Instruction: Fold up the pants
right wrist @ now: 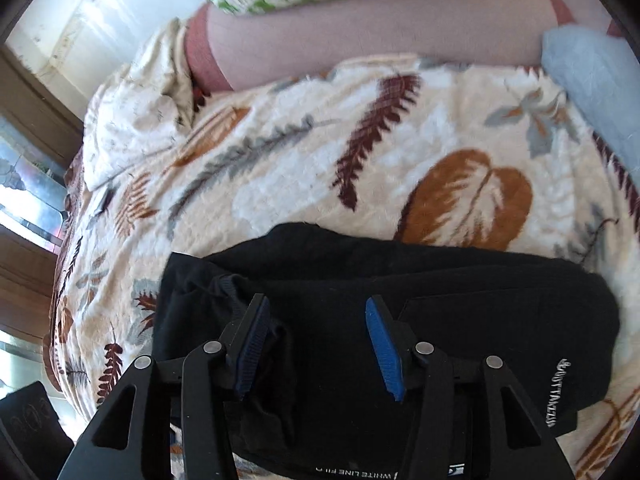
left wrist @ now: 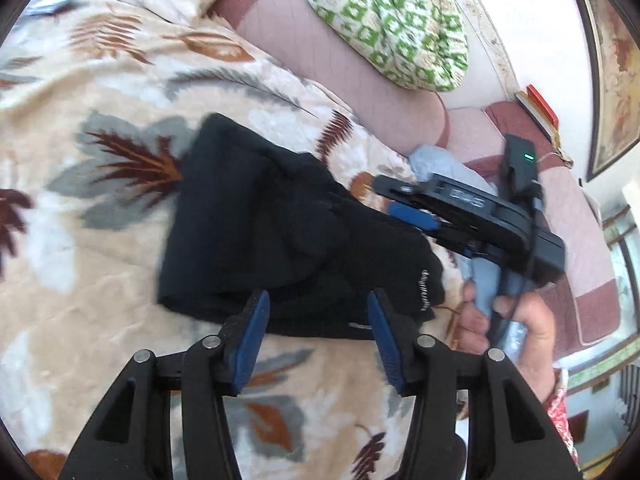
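While folded black pants on blanket, both claws spread, empty.

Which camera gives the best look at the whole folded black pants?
The left wrist view. It shows the pants as a complete folded bundle lying on the leaf-print blanket, with every edge visible. The right wrist view sits right over the pants, so their near edge runs out of frame behind the open right hand-held gripper.

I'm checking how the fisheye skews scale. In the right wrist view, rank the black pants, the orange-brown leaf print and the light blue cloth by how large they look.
1. black pants, though nearest the camera
2. orange-brown leaf print
3. light blue cloth, cut off at the edge, so unsure
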Available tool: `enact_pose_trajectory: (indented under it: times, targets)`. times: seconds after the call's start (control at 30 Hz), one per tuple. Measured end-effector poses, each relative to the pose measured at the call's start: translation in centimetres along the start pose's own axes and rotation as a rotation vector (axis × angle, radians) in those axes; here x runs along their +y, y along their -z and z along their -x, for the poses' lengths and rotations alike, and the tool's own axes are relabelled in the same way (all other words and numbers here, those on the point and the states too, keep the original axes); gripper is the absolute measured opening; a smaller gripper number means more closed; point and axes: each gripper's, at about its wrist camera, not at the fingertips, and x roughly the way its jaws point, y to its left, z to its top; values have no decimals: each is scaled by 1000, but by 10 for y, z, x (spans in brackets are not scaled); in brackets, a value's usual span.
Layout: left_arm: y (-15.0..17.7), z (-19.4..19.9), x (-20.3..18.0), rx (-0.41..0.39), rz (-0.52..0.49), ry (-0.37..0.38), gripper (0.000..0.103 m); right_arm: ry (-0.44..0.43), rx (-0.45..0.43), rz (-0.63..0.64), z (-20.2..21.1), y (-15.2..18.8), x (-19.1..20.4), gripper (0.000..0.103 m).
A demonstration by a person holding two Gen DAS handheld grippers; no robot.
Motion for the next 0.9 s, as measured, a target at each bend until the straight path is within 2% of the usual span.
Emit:
enact_pose_trajectory:
  times: [0.13, 0.27, 0.3, 0.33, 0.47, 0.57, 0.67, 0.8, 0.9]
  targets:
    - [8, 15, 22, -38, 43, -114, 51, -149, -42, 48, 11, 13, 33, 55]
    - [16, 22, 41, -34, 106, -133, 51, -342, 20, 25, -14, 23, 59, 55]
    - [18, 24, 43, -39, 106, -140, 51, -364, 42, 4, -25, 26, 61, 55]
    - [18, 27, 45, -46, 101, -152, 51, -353, 54, -9, -32, 30, 62, 55]
    - [21, 41, 47, -85, 49, -211, 53, -114, 53, -59, -49, 46, 39, 54]
    - [21, 43, 50, -101, 26, -253, 56, 7, 27, -135, -41, 55, 11, 55]
    - [20, 36, 53, -84, 30, -251, 56, 7, -29, -170, -28, 51, 2, 57]
    - [21, 30, 55, -62, 15, -267, 56, -44, -93, -109, -19, 33, 29, 57]
    - [20, 32, 54, -71, -3, -298, 56, -120, -44, -81, -42, 22, 51, 57]
